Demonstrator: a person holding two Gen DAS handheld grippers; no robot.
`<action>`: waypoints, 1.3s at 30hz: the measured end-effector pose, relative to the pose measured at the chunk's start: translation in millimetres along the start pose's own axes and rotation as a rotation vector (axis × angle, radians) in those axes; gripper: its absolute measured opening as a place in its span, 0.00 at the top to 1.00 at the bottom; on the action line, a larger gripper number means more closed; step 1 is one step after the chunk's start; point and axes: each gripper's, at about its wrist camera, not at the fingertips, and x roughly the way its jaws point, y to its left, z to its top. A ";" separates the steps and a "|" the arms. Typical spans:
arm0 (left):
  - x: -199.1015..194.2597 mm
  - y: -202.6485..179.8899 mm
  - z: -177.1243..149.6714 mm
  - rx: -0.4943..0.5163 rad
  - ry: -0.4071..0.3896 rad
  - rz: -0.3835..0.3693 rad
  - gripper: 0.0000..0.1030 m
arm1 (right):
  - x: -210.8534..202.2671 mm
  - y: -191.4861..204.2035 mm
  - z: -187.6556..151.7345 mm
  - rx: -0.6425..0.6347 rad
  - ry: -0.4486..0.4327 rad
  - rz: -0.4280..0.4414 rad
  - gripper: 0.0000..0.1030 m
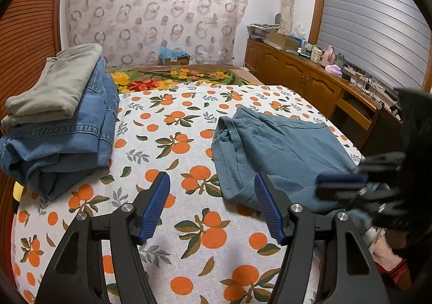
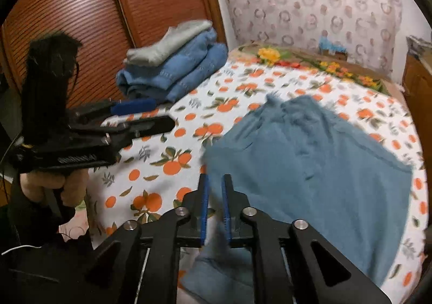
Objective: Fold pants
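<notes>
Bedroom scene: bed (image 1: 172, 147) covered by a white sheet with an orange-fruit print, wooden louvred doors (image 2: 81, 20) at 9 to 11 o'clock in the right wrist view, ring-patterned curtain (image 1: 154, 6) at 12 o'clock, wooden sideboard (image 1: 297, 74) with clutter at 2 o'clock in the left wrist view.

Teal pants (image 1: 280, 152) lie on the bed, partly folded, at 3 o'clock of the left wrist view; in the right wrist view they fill the 1 to 5 o'clock area, and a fold of them hangs over the near bed edge at 6 o'clock.

Stack of folded clothes (image 1: 59, 120) at 9 o'clock in the left view (grey-green piece on top of denim), well apart from the pants.

Left tool (image 1: 213, 196): jaws wide, nothing between them, over bare sheet just beside the pants' near-left edge. A hand (image 2: 51, 187) grips its handle, seen at 8 o'clock in the right view.

Right tool (image 2: 215, 205): jaws narrow with a small gap. Teal cloth sits between the pads at the pants' near edge (blurred, so cannot tell whether the pads press on it). In the left view it shows as a dark smear at 3 o'clock over the pants' right edge.
</notes>
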 end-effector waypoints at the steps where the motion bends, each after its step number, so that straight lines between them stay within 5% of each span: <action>1: 0.0 0.2 0.1 0.000 0.000 -0.001 0.36 | -6.0 0.0 1.4 -0.002 -0.012 -0.010 0.76; 8: 5.0 -1.2 -5.3 0.004 0.014 0.000 0.36 | -4.2 -5.2 9.0 0.004 -0.026 -0.068 0.75; 22: 6.3 13.5 -15.7 -0.019 0.034 0.015 0.36 | 65.8 7.4 16.5 -0.042 0.135 -0.065 0.75; 26: 7.3 12.7 -16.0 -0.015 0.037 0.013 0.36 | 71.9 8.4 20.3 -0.061 0.139 -0.047 0.94; 33: 7.1 10.0 -14.2 -0.006 0.037 0.011 0.36 | 33.6 1.3 26.6 -0.053 0.031 -0.058 0.96; 39: 8.6 4.9 -8.0 0.007 0.030 0.008 0.36 | -5.9 -33.0 35.5 -0.005 -0.049 -0.148 0.97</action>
